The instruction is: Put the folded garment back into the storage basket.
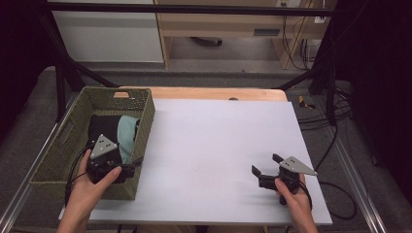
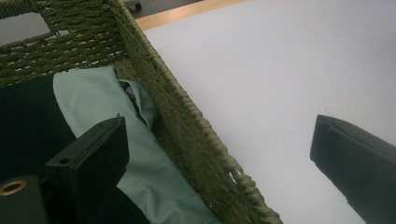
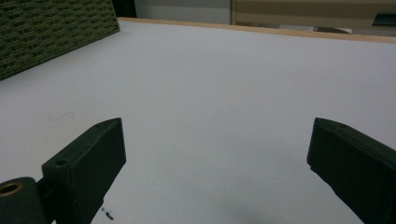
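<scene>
So we've got a white surface (image 1: 218, 155) sitting on a wooden top, with a dark room and some pale cabinets behind it. Over on the left edge of that surface there's a green woven basket (image 1: 145, 121), and that's where the action is.

Inside the basket we can see a pale green cloth (image 1: 127, 136) lying along the right-hand wall, with a dark cloth (image 1: 103, 127) next to it toward the basket's middle. The two are touching. In the left gripper view the pale green cloth (image 2: 93, 102) is bunched up right against the woven wall (image 2: 187, 130), with a bit of a fold tucked at the top.

The left claw (image 1: 135, 167) is at the near right corner of the basket, spread wide and not gripping anything. From its own camera, one jaw hangs inside the basket just over the pale green cloth and the other hangs outside over the white surface, so the basket wall sits between them. Can't tell if the inside jaw actually touches the cloth.

The right claw (image 1: 265, 167) is well apart from all that, out on the bare near-right part of the surface, also spread wide with nothing between the jaws. Its view just catches the basket (image 3: 51, 32) at top left.
</scene>
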`<state>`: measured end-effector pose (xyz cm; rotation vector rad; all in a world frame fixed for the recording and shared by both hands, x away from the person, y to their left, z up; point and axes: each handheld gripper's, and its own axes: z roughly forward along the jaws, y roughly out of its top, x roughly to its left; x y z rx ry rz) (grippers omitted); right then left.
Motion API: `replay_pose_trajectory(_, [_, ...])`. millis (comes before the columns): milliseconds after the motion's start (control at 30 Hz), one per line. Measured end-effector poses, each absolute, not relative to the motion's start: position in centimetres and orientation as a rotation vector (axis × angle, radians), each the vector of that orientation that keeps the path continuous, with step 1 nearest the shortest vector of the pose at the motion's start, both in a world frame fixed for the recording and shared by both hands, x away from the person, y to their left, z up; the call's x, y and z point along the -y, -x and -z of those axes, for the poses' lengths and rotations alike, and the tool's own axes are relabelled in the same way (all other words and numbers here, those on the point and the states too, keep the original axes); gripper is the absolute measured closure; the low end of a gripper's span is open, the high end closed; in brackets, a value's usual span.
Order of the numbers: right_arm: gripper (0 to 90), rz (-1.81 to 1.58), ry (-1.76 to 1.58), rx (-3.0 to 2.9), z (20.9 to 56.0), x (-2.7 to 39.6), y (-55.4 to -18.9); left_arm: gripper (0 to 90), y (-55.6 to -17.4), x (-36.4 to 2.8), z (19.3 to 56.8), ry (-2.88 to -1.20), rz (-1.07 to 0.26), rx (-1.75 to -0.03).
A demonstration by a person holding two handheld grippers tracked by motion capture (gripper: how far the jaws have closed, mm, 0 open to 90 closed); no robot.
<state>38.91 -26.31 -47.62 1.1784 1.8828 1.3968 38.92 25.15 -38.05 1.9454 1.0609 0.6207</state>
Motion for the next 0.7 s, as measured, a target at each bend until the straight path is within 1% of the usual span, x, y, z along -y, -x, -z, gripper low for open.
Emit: replay_pose_trajectory(700, [5.3,-1.386,-1.136,-1.902,47.9,25.1,-38.9,4.5,-38.9,-25.1,38.1,-1.949,-0.620,-1.052])
